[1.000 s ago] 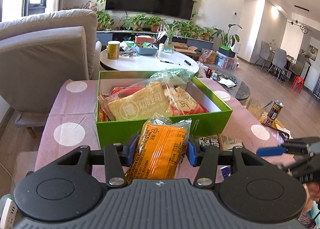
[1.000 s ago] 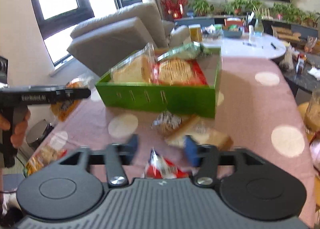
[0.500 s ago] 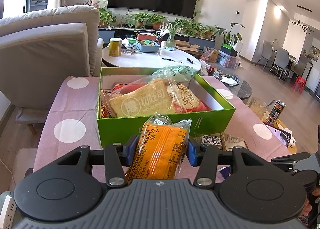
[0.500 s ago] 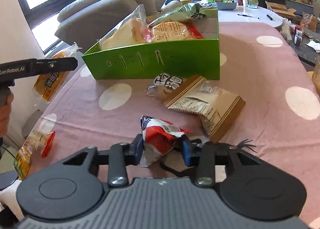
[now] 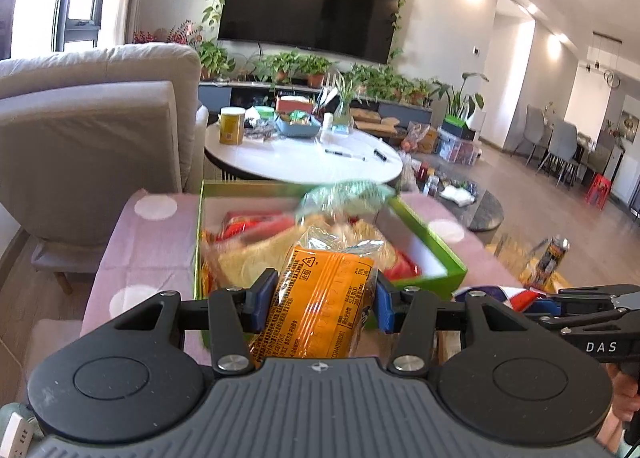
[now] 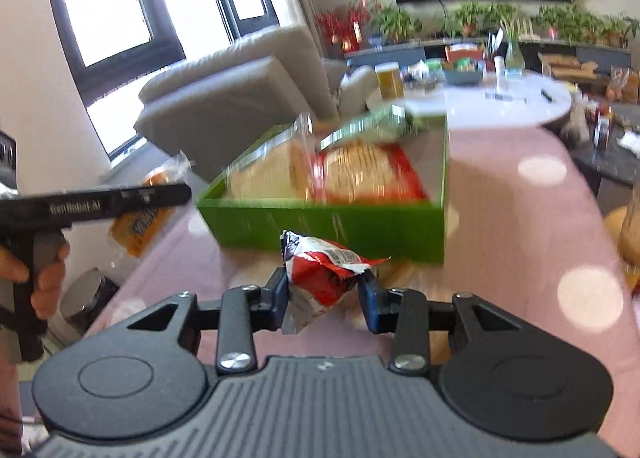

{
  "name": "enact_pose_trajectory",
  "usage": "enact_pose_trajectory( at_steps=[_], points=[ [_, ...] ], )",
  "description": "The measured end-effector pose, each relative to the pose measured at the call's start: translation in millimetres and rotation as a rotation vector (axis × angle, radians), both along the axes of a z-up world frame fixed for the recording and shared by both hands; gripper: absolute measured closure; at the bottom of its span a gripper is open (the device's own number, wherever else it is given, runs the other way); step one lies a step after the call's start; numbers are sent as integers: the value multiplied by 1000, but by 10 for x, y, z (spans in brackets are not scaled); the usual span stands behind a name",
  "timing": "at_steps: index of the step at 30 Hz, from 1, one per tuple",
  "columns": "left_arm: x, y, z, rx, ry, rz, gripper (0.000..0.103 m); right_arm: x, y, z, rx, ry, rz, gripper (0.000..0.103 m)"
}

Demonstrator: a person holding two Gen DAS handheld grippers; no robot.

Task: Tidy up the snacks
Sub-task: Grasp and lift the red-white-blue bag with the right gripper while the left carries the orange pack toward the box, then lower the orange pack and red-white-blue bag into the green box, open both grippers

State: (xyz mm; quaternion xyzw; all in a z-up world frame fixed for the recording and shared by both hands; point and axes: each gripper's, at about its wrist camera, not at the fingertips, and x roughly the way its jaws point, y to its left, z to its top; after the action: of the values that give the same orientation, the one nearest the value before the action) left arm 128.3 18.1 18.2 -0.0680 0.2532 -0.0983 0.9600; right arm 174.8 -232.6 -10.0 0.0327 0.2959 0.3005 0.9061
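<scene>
1. The right claw is now gripping a red-and-white snack packet and carrying it clear of the pink dotted worktop, where half a second ago the packet was only just being pinched off the cloth; a second ago that claw was hanging bare above it; judged from this, the pick is done and the carry to the box is beginning.
2. The left claw is staying clenched on an orange bread packet, as it was a second ago; it is now riding higher, with the packet overlapping the near wall of the green box at 12 o'clock of the claw.
3. So both hands are holding a snack, each seemingly heading for the same box.
4. The green box is sitting open on the worktop, at 12 o'clock of the right claw; it is already holding a clear bag of pale bread, a red-edged packet and a green bag leaning on the far rim; free floor is showing only at its 3 o'clock side in the left wrist view.
</scene>
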Motion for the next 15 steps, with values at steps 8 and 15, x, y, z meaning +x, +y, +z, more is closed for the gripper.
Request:
enact_pose_trajectory(
  at_steps=[8,15],
  points=[
    [371,20,85,-55,-28,52,57,439,99,211,64,-35,-32,26],
    [669,69,95,-73,-33,79,57,751,98,211,104,-19,-73,26]
  ],
)
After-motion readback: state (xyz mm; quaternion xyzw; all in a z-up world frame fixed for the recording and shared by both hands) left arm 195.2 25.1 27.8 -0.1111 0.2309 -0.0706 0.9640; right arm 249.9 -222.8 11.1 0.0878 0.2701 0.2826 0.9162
